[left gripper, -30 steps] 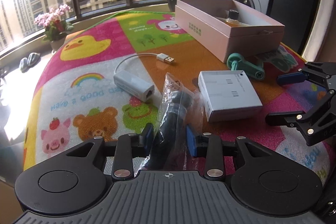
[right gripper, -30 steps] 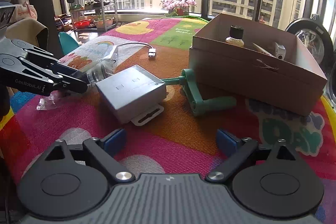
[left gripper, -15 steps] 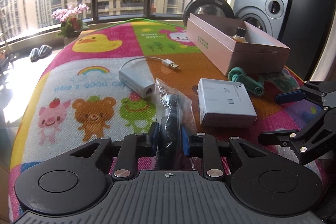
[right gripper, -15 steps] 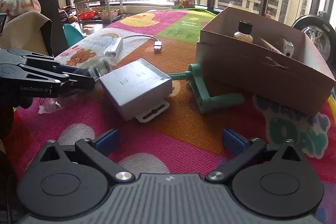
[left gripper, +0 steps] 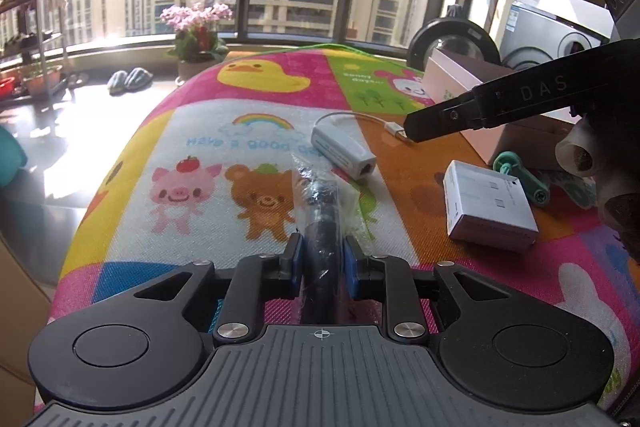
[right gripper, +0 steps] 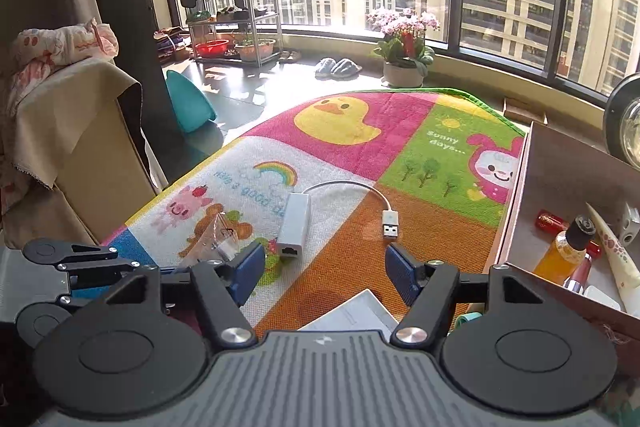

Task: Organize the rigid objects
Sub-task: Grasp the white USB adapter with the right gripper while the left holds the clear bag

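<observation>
My left gripper [left gripper: 322, 259] is shut on a black cylinder in a clear plastic bag [left gripper: 324, 211], held low over the colourful mat. A white USB adapter [left gripper: 343, 149] with its cable lies beyond it; it also shows in the right wrist view [right gripper: 294, 223]. My right gripper [right gripper: 325, 269] is open and empty, raised above the adapter and the grey box [right gripper: 352, 315]. The grey box [left gripper: 488, 205] and a green handled tool [left gripper: 520, 177] lie at the right. The pink cardboard box [right gripper: 556, 163] holds a small orange bottle [right gripper: 566, 251].
The mat [left gripper: 200, 115] covers a round table whose edge falls off at the left and far side. A potted plant [left gripper: 198, 39] stands on the sill. A sofa arm [right gripper: 72, 131] is at the left. The right gripper's body [left gripper: 520, 99] hangs over the table's right side.
My left gripper has closed on the bagged cylinder and lifted slightly. My right gripper has risen and moved forward over the grey box toward the adapter.
</observation>
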Demonstrator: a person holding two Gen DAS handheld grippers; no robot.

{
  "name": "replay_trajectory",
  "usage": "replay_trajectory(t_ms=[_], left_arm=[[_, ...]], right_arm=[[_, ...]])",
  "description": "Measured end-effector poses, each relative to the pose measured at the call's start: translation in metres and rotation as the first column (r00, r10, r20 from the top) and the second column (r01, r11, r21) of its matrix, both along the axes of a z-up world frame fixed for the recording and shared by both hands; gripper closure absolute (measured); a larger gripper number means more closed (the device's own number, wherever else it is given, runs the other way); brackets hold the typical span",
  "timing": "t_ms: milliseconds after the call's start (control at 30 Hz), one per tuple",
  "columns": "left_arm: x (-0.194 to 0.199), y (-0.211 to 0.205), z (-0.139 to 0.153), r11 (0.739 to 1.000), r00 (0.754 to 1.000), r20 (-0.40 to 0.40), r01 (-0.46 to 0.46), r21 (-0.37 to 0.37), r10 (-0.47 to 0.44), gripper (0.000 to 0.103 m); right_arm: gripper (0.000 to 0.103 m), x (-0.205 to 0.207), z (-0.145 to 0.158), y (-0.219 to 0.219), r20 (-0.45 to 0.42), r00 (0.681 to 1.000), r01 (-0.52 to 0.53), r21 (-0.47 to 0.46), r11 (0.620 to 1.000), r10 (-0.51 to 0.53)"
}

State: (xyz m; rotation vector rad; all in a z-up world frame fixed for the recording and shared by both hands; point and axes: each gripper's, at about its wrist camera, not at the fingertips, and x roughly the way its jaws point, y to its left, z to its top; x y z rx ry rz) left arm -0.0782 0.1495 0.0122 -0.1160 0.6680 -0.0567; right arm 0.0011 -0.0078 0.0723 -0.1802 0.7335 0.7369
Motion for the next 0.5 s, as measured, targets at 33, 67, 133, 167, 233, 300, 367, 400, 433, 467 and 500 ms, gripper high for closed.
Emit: replay_trajectory(t_ms=[33, 67, 133, 167, 233, 300, 367, 400, 433, 467, 500], left_arm=[[0.0, 0.001, 0.0, 1.0, 1.0, -0.002, 0.001, -0.006, -0.001, 0.078], [0.0, 0.001, 0.0, 1.0, 1.0, -0.004, 0.003, -0.01, -0.003, 0.078], [-0.001, 0.003, 0.0, 1.0, 1.0, -0.003, 0.002, -0.02, -0.002, 0.078], [-0.002, 0.002, 0.0, 1.0, 1.0, -0.002, -0.005, -0.026, 0.005, 0.078], [-0.006, 0.001, -0.001, 0.999, 1.0, 0.005, -0.023, -0.046, 0.023, 0.078], [-0.01, 0.0, -0.002, 0.998, 1.0, 0.019, -0.017, -0.059, 0.018, 0.078], [-0.013, -0.002, -0.004, 0.999, 0.999, 0.035, 0.007, -0.035, -0.006, 0.078], [-0.013, -0.003, -0.003, 1.0, 0.999, 0.037, 0.027, -0.01, -0.026, 0.078], [-0.012, -0.004, -0.002, 0.999, 0.999, 0.034, 0.033, 0.0, -0.033, 0.079], [-0.012, -0.004, -0.001, 0.999, 0.999, 0.029, 0.032, -0.003, -0.032, 0.079], [-0.011, -0.005, 0.0, 0.999, 0.999, 0.02, 0.032, -0.014, -0.031, 0.079]], right_arm=[[0.056, 0.013, -0.004, 0.015, -0.041, 0.999, -0.009, -0.003, 1.0, 0.009], [0.057, 0.022, -0.008, 0.028, -0.062, 0.998, -0.017, -0.008, 1.0, 0.016], [0.057, 0.036, -0.018, 0.053, -0.077, 0.997, -0.012, -0.034, 0.999, 0.01], [0.057, 0.041, -0.024, 0.062, -0.08, 0.997, -0.011, -0.053, 0.999, 0.006], [0.064, 0.047, -0.037, 0.08, -0.085, 0.996, -0.019, -0.109, 0.994, 0.01], [0.077, 0.046, -0.045, 0.088, -0.064, 0.998, -0.024, -0.148, 0.989, 0.014], [0.083, 0.039, -0.043, 0.087, -0.06, 0.997, -0.055, -0.171, 0.984, 0.046], [0.083, 0.034, -0.04, 0.084, -0.06, 0.997, -0.061, -0.166, 0.984, 0.052], [0.083, 0.029, -0.036, 0.08, -0.051, 0.997, -0.062, -0.161, 0.985, 0.055], [0.083, 0.02, -0.028, 0.072, -0.027, 0.998, -0.069, -0.157, 0.985, 0.065], [0.083, 0.012, -0.021, 0.065, -0.005, 0.997, -0.072, -0.148, 0.986, 0.072]])
